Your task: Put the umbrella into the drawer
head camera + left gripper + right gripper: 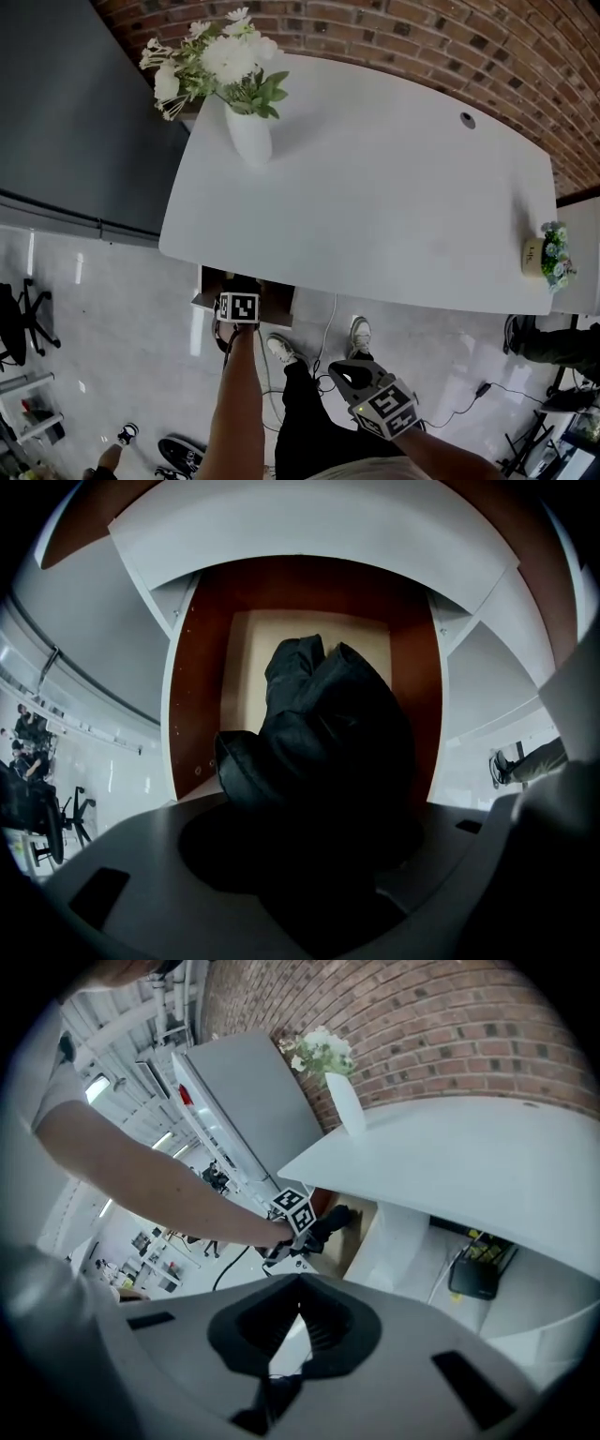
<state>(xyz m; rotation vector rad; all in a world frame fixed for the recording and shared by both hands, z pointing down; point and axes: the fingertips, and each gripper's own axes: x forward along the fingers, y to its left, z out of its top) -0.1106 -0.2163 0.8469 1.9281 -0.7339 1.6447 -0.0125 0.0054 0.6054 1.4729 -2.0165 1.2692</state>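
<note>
My left gripper points straight down into the open drawer under the white table's near edge. It is shut on the folded black umbrella, which fills the space between its jaws. The umbrella hangs over the drawer's pale bottom, between its brown side walls. In the right gripper view the left gripper holds the umbrella at the drawer. My right gripper hangs lower right, away from the drawer, its jaws together with nothing between them.
The white table carries a vase of white flowers at the back left and a small potted plant at its right edge. A dark cabinet stands left. Cables, a black box and feet lie on the floor.
</note>
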